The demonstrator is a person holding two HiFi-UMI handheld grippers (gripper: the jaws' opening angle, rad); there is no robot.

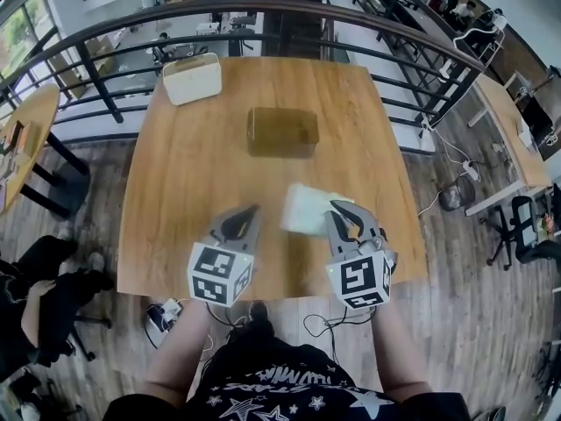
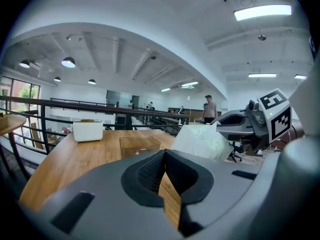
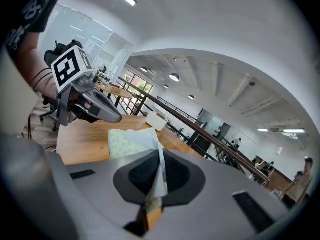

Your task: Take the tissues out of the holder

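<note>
A wooden table (image 1: 175,191) is seen from above, and on its far middle a clear amber holder (image 1: 281,132) is set with its long axis running left to right; nothing can be made out inside it. A white box (image 1: 192,78) is placed at the far left corner, well apart from the work. The tissues (image 1: 305,207), a soft pale pack, are already outside the holder and are held above the near part of the table, on the person's side of the holder and apart from it. The pack is gripped by one edge in the right gripper (image 1: 337,207), whose jaws are closed on that thin edge, so that the rest of the pack reaches away to the left. There it lies between the two grippers. The left gripper (image 1: 252,209) is held just beside the pack's free end, its jaws closed with nothing between them. The coming move is judged to turn on this: the pack is carried by the right gripper alone, and bare table lies directly beneath for setting it down.
</note>
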